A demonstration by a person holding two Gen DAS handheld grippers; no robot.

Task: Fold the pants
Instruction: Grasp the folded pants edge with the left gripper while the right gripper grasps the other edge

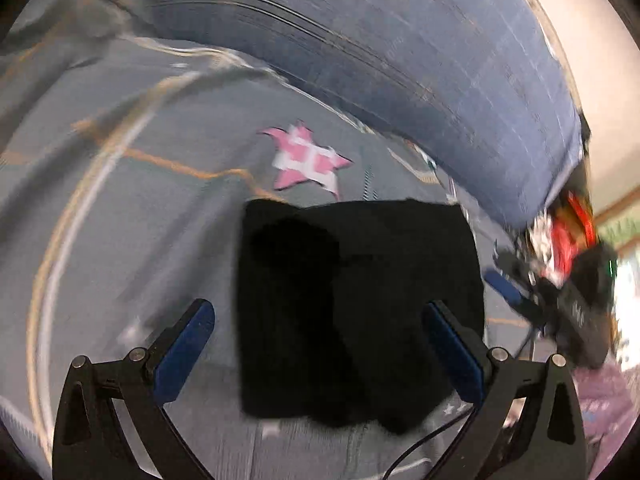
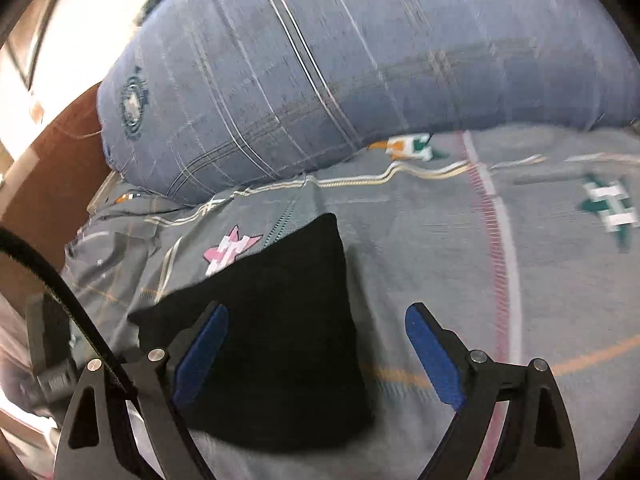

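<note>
The black pants (image 1: pixel 356 312) lie folded into a compact rectangle on the grey patterned bedsheet (image 1: pixel 140 220). My left gripper (image 1: pixel 320 324) is open and empty above the pants, its blue pads (image 1: pixel 184 352) spread to either side. In the right wrist view the pants (image 2: pixel 276 340) lie lower left. My right gripper (image 2: pixel 316 332) is open and empty over the pants' right edge, its left pad (image 2: pixel 200 356) above the cloth. The right gripper also shows at the right edge of the left wrist view (image 1: pixel 516 296), blurred.
A big blue plaid pillow (image 1: pixel 420 52) lies behind the pants, also in the right wrist view (image 2: pixel 320 68). A pink star print (image 1: pixel 308 160) marks the sheet just beyond the pants. A brown headboard (image 2: pixel 44 168) stands at far left.
</note>
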